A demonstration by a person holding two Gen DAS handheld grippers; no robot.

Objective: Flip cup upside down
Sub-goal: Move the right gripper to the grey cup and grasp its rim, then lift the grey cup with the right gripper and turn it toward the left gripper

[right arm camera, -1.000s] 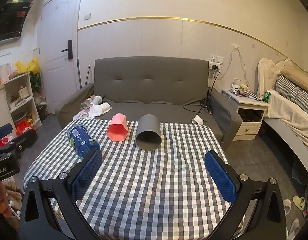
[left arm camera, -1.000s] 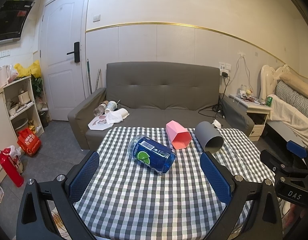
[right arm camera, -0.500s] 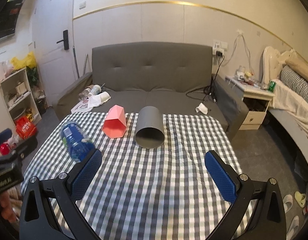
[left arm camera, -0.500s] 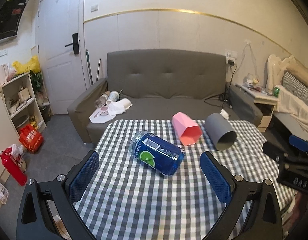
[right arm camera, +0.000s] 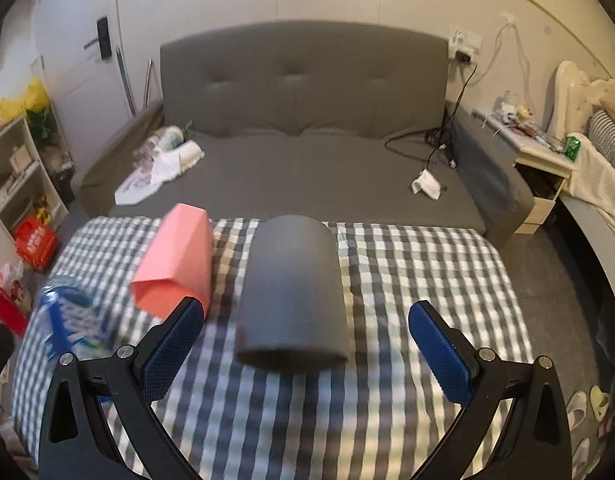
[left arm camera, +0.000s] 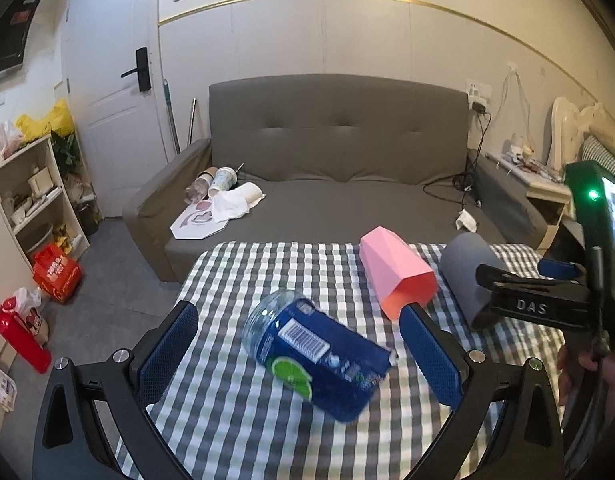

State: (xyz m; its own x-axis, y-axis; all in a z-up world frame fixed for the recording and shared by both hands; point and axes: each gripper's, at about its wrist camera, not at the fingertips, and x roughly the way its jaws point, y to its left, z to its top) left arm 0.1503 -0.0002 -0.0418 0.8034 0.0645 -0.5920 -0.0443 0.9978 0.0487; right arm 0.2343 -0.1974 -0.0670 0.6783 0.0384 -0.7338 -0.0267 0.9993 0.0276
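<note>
Three cups lie on their sides on the checked tablecloth [left arm camera: 243,408]. A blue plastic cup [left arm camera: 319,354] lies between the open jaws of my left gripper [left arm camera: 299,354]. A pink faceted cup [left arm camera: 395,270] lies behind it, also in the right wrist view [right arm camera: 175,264]. A grey round cup [right arm camera: 293,300] lies mouth toward me, just ahead of my open right gripper [right arm camera: 305,354]. In the left wrist view the grey cup [left arm camera: 465,268] is partly hidden by the right gripper's body. The blue cup [right arm camera: 69,326] is blurred at the left of the right wrist view.
A grey sofa [left arm camera: 339,168] stands just behind the table, with paper cups and cloth [left arm camera: 223,196] on it. A shelf unit [left arm camera: 31,196] and red bags [left arm camera: 55,272] are at the left. A bedside table [right arm camera: 543,160] and bed are at the right.
Both grippers have moved forward and lower toward the cups: the left now straddles the blue cup, the right has closed in on the grey cup. The cups have not moved.
</note>
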